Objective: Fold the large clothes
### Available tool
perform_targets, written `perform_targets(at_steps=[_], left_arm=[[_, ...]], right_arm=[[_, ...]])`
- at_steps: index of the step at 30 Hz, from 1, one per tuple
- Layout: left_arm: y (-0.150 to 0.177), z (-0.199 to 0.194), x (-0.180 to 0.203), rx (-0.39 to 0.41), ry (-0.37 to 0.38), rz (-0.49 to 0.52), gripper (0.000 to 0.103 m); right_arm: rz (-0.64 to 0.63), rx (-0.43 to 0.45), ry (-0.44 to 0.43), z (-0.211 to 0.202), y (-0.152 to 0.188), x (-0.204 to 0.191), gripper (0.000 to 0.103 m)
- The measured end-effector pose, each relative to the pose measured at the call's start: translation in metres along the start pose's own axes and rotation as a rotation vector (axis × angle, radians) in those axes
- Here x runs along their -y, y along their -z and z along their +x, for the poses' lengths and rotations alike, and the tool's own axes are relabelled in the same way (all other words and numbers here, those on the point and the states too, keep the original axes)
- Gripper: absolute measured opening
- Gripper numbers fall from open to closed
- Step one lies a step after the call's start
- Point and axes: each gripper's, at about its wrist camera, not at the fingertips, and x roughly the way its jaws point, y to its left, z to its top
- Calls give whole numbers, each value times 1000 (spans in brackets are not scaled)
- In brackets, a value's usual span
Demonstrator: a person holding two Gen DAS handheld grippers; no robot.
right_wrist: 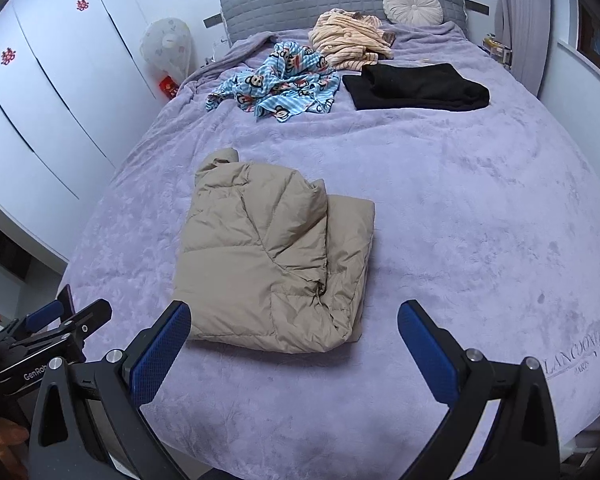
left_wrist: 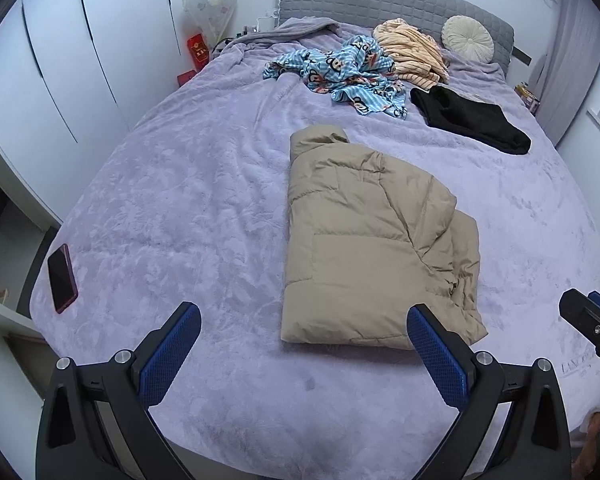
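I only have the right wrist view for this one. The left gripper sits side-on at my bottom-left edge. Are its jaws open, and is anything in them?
Observer: In the left wrist view, the left gripper is wide open and grips nothing. The folded beige puffer jacket lies loose on the bed beyond its fingers.
Reviewer: Something dark pokes out behind that gripper at the bed's edge. What is it?
Observer: A phone with a dark screen and a reddish case. It lies flat on the purple blanket near the bed's left edge.

Bare blanket [right_wrist: 460, 208] rings the folded jacket [right_wrist: 268, 264] — clothes heap [right_wrist: 284, 80] well beyond.
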Motion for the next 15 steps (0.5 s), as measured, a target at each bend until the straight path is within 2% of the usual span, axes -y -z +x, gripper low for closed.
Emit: perform_targets(at_steps=[15], left_arm=[[-23,-7,-26,8,-1,53,103]], right_arm=[[42,45,51,-3,-10,-30,103]])
